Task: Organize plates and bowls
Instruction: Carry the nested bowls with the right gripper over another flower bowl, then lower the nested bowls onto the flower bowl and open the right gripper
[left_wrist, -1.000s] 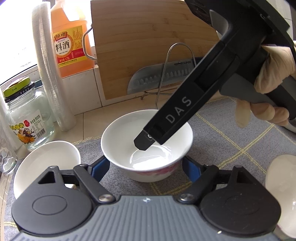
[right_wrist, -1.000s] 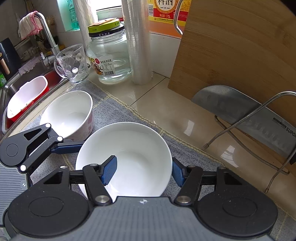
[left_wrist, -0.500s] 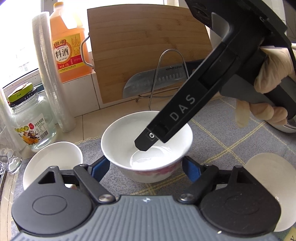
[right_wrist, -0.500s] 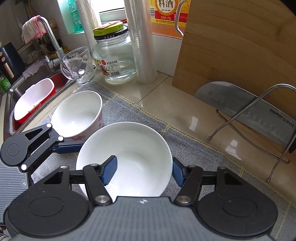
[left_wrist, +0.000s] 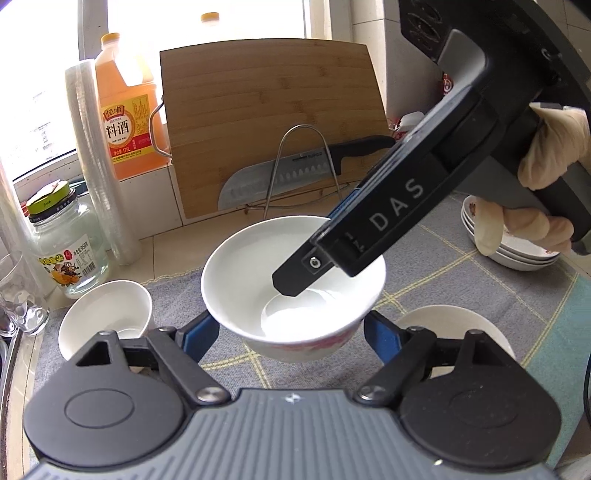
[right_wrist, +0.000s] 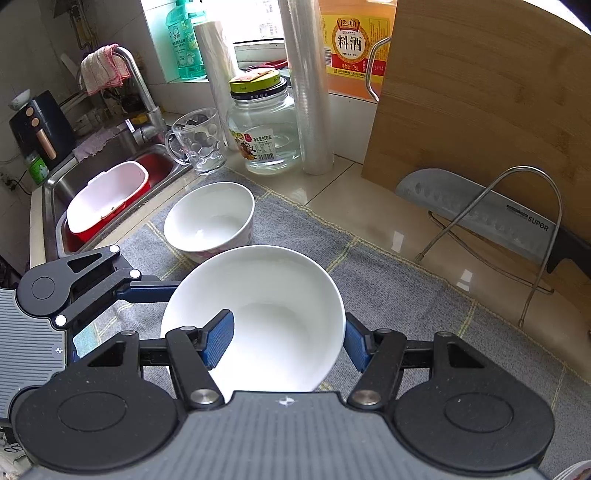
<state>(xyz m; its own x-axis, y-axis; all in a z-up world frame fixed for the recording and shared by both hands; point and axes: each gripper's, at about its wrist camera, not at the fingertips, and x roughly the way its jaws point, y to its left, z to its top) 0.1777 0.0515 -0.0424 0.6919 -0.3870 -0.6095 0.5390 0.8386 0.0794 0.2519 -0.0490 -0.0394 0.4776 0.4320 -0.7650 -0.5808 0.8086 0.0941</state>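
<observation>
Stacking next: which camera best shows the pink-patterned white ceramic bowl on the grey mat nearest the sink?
Right wrist view: the pink-patterned white bowl shows its whole rim, inside and patterned wall. The left wrist view shows it at lower left, its near side hidden behind the left gripper.

Left gripper (left_wrist: 286, 334) jaws clamp a bowl (left_wrist: 291, 291) from outside; right gripper (right_wrist: 284, 341) pinches its rim, gloved hand (left_wrist: 546, 184) on the handle.
</observation>
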